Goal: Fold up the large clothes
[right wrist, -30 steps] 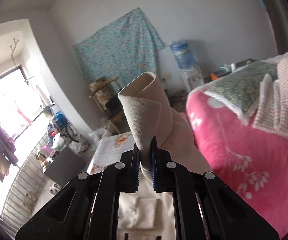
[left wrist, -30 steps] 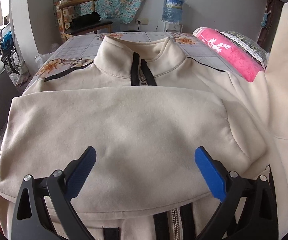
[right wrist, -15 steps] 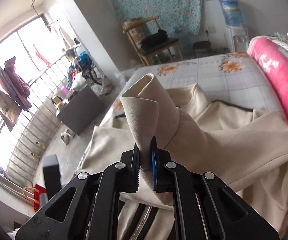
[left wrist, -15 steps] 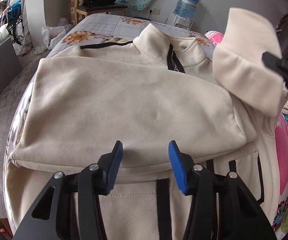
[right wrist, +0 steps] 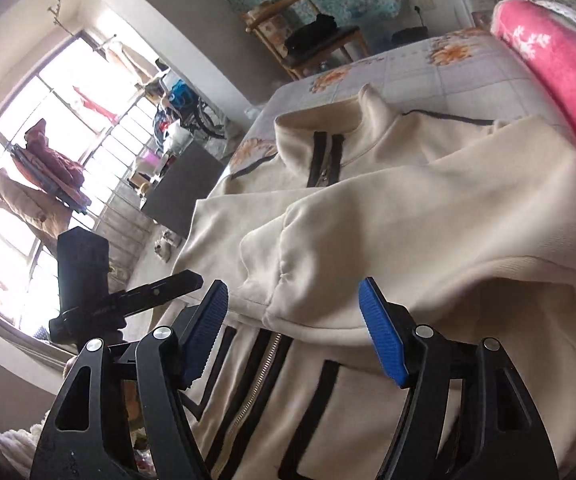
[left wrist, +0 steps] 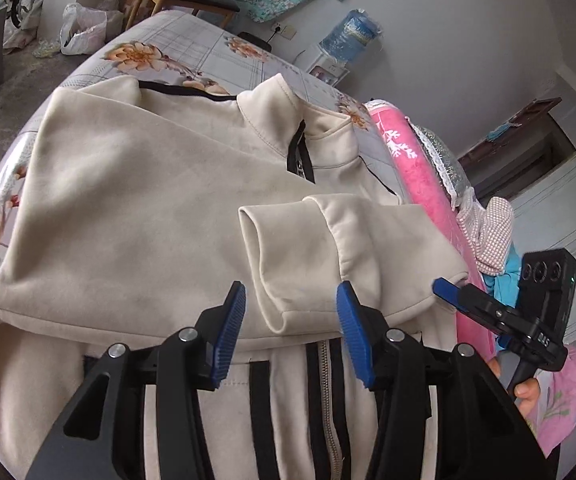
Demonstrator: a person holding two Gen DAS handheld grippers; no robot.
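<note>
A cream zip-up jacket (left wrist: 135, 208) with black trim lies face up on the bed, collar at the far end. Both sleeves are folded across its chest; the right sleeve's cuff (left wrist: 288, 256) lies on top near the zip. My left gripper (left wrist: 290, 332) is open and empty, just short of that cuff. My right gripper (right wrist: 294, 332) is open and empty, just above the cuff (right wrist: 288, 248); it also shows at the right of the left wrist view (left wrist: 500, 312). The left gripper's body shows at the left of the right wrist view (right wrist: 99, 292).
The bed has a floral grey sheet (left wrist: 191, 52). A pink blanket (left wrist: 416, 168) runs along its right side. A wooden chair (right wrist: 312, 40) and a water dispenser (left wrist: 348, 40) stand beyond the bed. A window with a railing (right wrist: 47, 160) is to the left.
My right gripper brought the right sleeve down over the jacket's chest, opened and let it go. My left gripper narrowed from wide open and shifted toward the jacket's right side.
</note>
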